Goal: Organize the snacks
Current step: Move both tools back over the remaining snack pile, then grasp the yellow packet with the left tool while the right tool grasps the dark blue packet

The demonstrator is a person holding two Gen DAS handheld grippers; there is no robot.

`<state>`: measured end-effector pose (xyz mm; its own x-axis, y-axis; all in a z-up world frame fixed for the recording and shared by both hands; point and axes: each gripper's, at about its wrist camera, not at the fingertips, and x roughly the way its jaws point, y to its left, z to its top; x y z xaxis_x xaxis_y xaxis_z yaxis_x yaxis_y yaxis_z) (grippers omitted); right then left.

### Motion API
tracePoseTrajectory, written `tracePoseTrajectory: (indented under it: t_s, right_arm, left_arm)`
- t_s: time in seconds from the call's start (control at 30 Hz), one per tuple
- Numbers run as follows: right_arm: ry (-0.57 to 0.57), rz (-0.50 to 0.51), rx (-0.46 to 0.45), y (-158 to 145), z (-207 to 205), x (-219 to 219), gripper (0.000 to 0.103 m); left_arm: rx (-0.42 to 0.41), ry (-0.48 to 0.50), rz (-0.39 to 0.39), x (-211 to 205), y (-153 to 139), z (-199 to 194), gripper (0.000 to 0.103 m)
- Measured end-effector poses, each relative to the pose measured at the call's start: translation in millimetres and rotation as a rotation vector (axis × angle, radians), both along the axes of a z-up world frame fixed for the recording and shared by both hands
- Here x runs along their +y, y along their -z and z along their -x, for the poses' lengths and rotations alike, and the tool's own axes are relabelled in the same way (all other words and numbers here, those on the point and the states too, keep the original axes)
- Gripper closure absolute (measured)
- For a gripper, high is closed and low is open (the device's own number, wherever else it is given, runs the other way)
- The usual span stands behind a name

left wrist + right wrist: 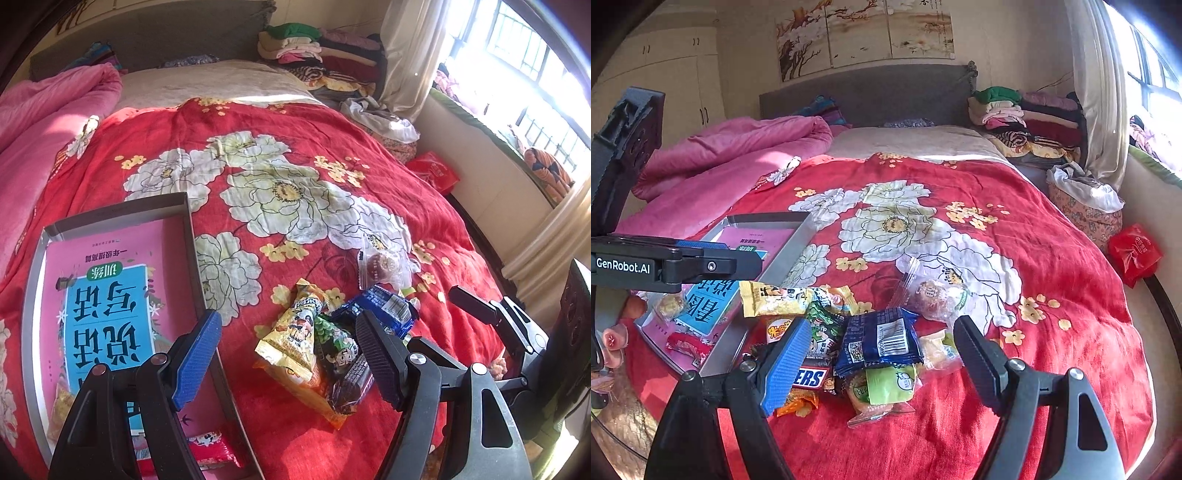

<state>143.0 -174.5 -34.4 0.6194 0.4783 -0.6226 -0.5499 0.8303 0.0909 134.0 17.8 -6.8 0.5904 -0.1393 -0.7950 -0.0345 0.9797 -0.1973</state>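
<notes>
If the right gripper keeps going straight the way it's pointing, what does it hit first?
Most likely the blue snack packet on top of the snack pile, centred between the open right gripper's fingers; depth is hard to judge.

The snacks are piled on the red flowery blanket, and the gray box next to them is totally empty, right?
Not quite. The snacks are piled on the red flowery blanket, but the gray box is not empty. The left wrist view shows a pink book lying in it, plus a red snack packet near its close end. The right wrist view shows the same.
</notes>
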Motion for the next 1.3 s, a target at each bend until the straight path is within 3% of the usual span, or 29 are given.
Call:
tracePoseTrajectory:
  t_s: [0.27, 0.43, 0.63, 0.77, 1.0, 1.07, 1.3]
  right_arm:
    - [-0.022, 0.027, 0.033, 13.3, -9.8, 4.5, 0.024]
    - [-0.033, 0.047, 0.044, 20.0, -15.8, 9.5, 0.024]
    - [-0.053, 0.099, 0.053, 31.6, -22.0, 20.0, 0.024]
    - [-0.06, 0.136, 0.044, 37.6, -24.5, 26.6, 0.024]
    - [-0.06, 0.181, 0.03, 45.3, -30.4, 32.8, 0.024]
    - [-0.061, 0.191, 0.025, 47.1, -32.5, 34.7, 0.024]
    - [-0.1, 0.245, -0.003, 52.0, -31.1, 47.4, 0.04]
  left_arm:
    - [0.058, 0.055, -0.055, -12.7, 16.6, -13.4, 0.026]
    - [0.061, 0.065, -0.132, -19.3, 23.1, -15.4, 0.026]
    - [0.083, 0.081, -0.142, -18.4, 27.8, -20.7, 0.027]
    - [0.098, 0.096, -0.156, -18.1, 30.6, -24.2, 0.036]
    - [0.13, 0.109, -0.167, -18.4, 38.2, -30.7, 0.038]
    - [0.145, 0.112, -0.172, -18.5, 41.3, -32.1, 0.043]
    - [0.171, 0.114, -0.159, -16.5, 48.7, -35.3, 0.054]
